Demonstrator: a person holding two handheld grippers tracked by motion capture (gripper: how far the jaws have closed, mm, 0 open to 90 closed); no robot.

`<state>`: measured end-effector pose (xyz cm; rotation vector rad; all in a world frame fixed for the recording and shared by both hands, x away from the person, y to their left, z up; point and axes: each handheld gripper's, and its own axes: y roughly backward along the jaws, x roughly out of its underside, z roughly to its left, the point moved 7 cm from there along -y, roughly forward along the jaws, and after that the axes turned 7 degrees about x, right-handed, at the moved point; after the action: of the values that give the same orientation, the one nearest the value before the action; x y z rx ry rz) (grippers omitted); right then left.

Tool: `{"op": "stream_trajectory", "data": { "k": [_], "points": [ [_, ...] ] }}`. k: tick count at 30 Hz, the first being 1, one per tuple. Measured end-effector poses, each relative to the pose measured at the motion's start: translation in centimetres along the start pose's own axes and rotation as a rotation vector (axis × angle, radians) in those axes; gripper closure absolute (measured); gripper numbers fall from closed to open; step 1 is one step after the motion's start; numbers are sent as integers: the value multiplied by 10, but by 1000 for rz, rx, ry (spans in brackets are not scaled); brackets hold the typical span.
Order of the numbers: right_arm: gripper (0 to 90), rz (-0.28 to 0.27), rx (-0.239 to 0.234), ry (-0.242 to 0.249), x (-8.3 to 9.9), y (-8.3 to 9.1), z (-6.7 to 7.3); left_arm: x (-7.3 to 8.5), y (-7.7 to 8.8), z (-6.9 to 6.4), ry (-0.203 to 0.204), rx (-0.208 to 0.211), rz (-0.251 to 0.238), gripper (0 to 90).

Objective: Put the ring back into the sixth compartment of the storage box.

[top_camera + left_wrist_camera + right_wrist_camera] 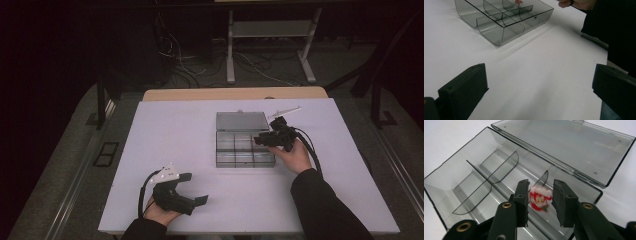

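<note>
A: Going left to right, what was each hand doing?

B: The left gripper lay low on the white table, near its front edge, jaws spread wide around nothing. It stood well apart from the smoky compartment box, whose lid lay flat open behind it.

A: And the right?

B: The right gripper hung over the box's right end. Its jaws were parted, with a small red-and-white figure between them, neither pad clearly pressing on it. I judged that the placing step, right at the let-go.

A: Where was the figure?

B: In the end compartment, beside a curved divider. It was blurred, so which way it pointed and how its long axis ran, I couldn't tell.

A: Next move?

B: Probably lifting straight out, without clipping the divider or the figure.
</note>
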<state>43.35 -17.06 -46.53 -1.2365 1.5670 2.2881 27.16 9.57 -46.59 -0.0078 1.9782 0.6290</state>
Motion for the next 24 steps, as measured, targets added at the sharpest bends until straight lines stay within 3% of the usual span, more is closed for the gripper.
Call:
{"op": "stream_trajectory", "data": {
  "k": [8,18,24],
  "points": [
    [567,-15,-3,3,-4,8,5,-5,-1,-2,-7,1,9,0],
    [363,-42,-61,-12,-14,24,8,-19,3,0,-18,-4,9,0],
    [193,-46,-41,-23,-17,27,5,-27,3,3,-15,-6,9,0]
  ]
}}
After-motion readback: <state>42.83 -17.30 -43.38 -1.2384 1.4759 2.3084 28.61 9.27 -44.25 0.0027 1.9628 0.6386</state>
